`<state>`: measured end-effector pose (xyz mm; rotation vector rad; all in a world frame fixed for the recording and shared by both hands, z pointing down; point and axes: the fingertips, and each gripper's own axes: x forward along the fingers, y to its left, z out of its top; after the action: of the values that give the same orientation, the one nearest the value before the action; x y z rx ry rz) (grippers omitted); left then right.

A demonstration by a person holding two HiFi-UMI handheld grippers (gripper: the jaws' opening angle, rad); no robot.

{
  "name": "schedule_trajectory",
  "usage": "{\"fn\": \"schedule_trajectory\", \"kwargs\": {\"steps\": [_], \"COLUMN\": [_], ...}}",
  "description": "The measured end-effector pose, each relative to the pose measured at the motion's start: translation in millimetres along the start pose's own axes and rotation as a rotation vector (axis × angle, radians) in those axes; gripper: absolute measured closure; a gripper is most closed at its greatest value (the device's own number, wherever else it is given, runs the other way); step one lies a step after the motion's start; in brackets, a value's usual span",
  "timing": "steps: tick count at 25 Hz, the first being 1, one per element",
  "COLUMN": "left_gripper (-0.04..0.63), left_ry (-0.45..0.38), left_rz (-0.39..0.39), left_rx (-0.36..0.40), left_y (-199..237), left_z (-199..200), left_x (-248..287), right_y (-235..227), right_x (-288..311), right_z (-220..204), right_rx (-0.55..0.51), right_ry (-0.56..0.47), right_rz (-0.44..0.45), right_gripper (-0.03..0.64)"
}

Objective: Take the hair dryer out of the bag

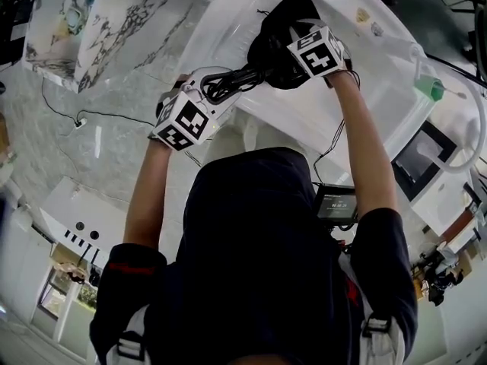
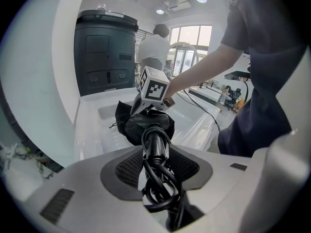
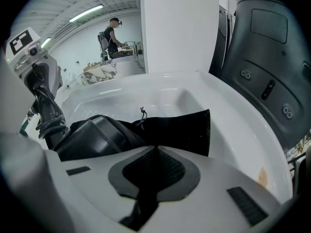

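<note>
The black hair dryer [image 3: 95, 136] sticks partway out of the black cloth bag [image 3: 187, 127], which hangs over a white basin [image 3: 160, 93]. My left gripper [image 2: 158, 160] is shut on the dryer's handle [image 2: 154, 142], where the black cord [image 2: 160, 188] is coiled. My right gripper [image 3: 154, 154] is shut on a fold of the bag's cloth. In the head view the left gripper [image 1: 204, 103] is at the left, holding the handle and cord [image 1: 232, 82]. The right gripper [image 1: 300, 48] holds the bag [image 1: 281, 21] further up. The two grippers are close together.
A dark grey machine [image 2: 104, 52] stands behind the basin, also at the right of the right gripper view [image 3: 272, 67]. A marble counter [image 1: 99, 14] lies at the upper left. People stand in the background [image 3: 112, 33]. A small screen [image 1: 335, 202] hangs at my waist.
</note>
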<state>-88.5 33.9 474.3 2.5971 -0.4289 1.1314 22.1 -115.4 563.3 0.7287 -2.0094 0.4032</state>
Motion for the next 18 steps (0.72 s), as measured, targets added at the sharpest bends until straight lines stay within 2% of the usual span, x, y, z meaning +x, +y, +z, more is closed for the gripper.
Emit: {"fn": "schedule_trajectory", "kwargs": {"steps": [8, 18], "left_gripper": [0.420, 0.408], "left_ry": [0.009, 0.025], "left_rz": [-0.014, -0.051], "left_rx": [-0.004, 0.000], "left_y": [3.6, 7.2], "left_z": [-8.7, -24.6], "left_x": [2.6, 9.9], "right_y": [-1.6, -1.8], "right_x": [2.9, -1.6], "right_z": [-12.1, -13.4], "right_rx": [-0.018, 0.046], "right_ry": [0.038, 0.016], "right_rz": [-0.037, -0.053], "right_gripper": [0.574, 0.572]}}
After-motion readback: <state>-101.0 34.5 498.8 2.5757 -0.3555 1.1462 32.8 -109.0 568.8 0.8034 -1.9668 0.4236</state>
